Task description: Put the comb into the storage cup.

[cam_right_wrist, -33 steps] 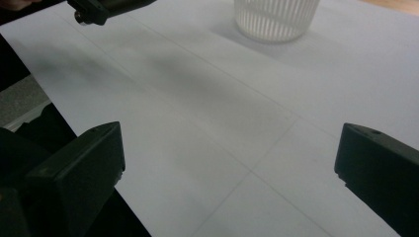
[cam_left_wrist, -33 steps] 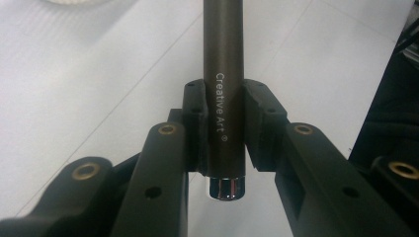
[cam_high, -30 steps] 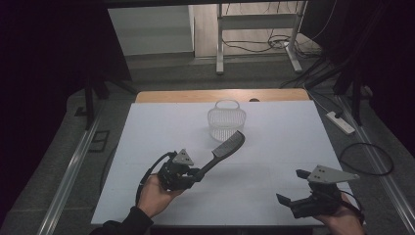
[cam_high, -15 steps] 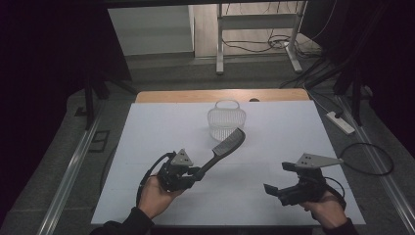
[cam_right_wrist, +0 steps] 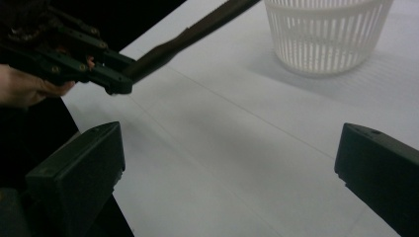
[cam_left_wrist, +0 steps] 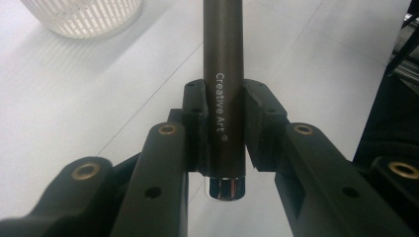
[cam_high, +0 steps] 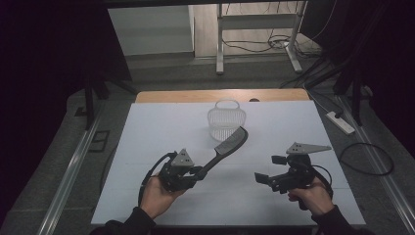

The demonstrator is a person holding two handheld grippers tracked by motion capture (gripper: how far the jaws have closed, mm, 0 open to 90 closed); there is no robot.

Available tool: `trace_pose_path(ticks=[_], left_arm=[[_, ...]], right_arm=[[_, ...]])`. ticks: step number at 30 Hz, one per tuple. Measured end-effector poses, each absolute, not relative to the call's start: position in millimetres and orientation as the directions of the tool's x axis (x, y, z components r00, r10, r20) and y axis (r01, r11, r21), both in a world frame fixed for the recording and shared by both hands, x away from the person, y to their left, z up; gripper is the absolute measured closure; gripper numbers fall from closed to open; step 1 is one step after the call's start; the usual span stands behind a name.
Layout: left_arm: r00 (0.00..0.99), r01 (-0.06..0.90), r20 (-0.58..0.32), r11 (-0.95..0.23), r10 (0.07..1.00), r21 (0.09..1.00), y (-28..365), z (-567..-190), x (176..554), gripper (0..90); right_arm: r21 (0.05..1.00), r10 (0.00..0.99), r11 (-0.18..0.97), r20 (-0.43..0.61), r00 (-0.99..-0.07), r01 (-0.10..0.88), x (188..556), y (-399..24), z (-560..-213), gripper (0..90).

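**Dark brush pinched above a white table**

The left gripper pinches the smooth, round, dark handle of a brush, its flat head raised toward a ribbed white plastic basket. The right gripper hovers, jaws spread and bare. The matte white table stands in a dim room with grey flooring.

In the left gripper view the brush runs off the top edge (head unseen), and the basket is cropped there too.

Recording lab or studio: white-covered table on grey carpet, black curtains at the sides, floor cables, power strip, metal frame legs.
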State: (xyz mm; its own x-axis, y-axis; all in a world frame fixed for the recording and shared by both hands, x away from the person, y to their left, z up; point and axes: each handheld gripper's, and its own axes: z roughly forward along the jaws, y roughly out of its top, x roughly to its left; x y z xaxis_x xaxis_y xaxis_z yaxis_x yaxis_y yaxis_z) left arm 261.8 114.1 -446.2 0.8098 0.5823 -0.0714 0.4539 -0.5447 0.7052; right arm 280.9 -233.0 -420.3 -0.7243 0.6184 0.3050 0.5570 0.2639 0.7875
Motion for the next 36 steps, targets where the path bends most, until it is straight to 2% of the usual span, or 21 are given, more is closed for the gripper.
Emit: trace_pose_path(ticks=[17, 29, 33, 36], left_arm=[[0.812, 0.447, -0.076, -0.532, 0.579, 0.720, 113, -446, 261, 72.8], [0.816, 0.438, -0.071, -0.534, 0.573, 0.723, 111, -447, 261, 72.8], [0.818, 0.435, -0.069, -0.535, 0.572, 0.724, 110, -447, 260, 72.8], [0.819, 0.434, -0.071, -0.534, 0.570, 0.726, 109, -447, 260, 72.8]], right_arm=[[0.755, 0.602, 0.214, 0.398, -0.692, 0.620, 311, -212, -416, 0.0], [0.731, 0.615, 0.241, 0.394, -0.683, 0.639, 327, -191, -411, 0.0], [0.703, 0.648, 0.282, 0.362, -0.670, 0.653, 331, -182, -410, 0.0], [0.699, 0.668, 0.271, 0.359, -0.652, 0.662, 335, -179, -411, 0.0]])
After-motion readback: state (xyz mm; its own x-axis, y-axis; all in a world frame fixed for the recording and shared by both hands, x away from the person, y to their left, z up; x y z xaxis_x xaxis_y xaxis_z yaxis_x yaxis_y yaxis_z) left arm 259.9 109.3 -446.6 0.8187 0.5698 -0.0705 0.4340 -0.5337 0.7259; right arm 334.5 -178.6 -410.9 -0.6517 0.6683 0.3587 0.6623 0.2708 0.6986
